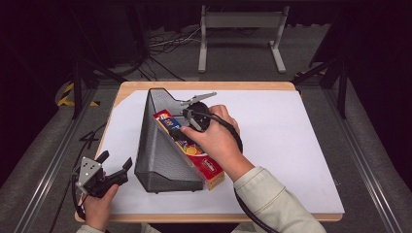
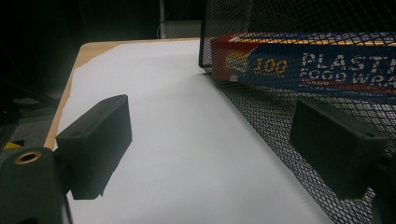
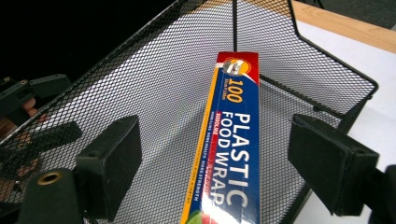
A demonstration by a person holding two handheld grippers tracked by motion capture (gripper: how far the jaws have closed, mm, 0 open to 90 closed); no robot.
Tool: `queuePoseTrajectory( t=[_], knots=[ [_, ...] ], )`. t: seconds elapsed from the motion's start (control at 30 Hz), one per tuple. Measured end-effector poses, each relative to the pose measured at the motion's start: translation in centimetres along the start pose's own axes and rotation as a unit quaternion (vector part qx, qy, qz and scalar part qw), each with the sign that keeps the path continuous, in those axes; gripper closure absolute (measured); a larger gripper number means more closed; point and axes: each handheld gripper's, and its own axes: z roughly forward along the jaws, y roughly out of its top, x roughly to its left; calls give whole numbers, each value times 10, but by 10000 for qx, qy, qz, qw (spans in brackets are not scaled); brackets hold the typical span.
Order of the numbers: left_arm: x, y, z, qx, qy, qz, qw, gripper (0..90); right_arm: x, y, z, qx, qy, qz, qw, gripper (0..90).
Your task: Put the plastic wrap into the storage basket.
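Right gripper view: right gripper [image 3: 224, 163] spread wide, straddling plastic wrap box [image 3: 231, 140] lying inside mesh basket [image 3: 154, 79]. Probably light, stiff cardboard, slick faces; best pinched across narrow sides mid-length. Left gripper [image 1: 104, 172] spread too, idle just beside basket.

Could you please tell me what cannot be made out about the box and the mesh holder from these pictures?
- Plastic wrap box: in the high view, the right hand covers its middle.
- Right gripper: in its own view, the box's near end is cut off by the bottom edge.
- Mesh holder: mesh obscures the box's small print.
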Motion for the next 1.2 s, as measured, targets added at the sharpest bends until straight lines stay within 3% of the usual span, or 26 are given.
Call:
queuePoseTrajectory(
  t=[0.57,0.97,1.07,1.2],
  knots=[
    [0,-1,4,164,-89,11,9998,108,-29,-14,-36,-68,-28,-70,9999,164],
    [1,-2,4,198,-32,-3,9998,108,-68,-30,-79,-191,-270,46,9994,153],
    [1,-3,5,206,-5,-10,9998,108,-76,-34,-88,-216,-270,-64,9994,153],
    [2,-3,5,209,50,-6,9998,110,-84,-39,-99,-196,-373,-34,9991,153]
  ],
)
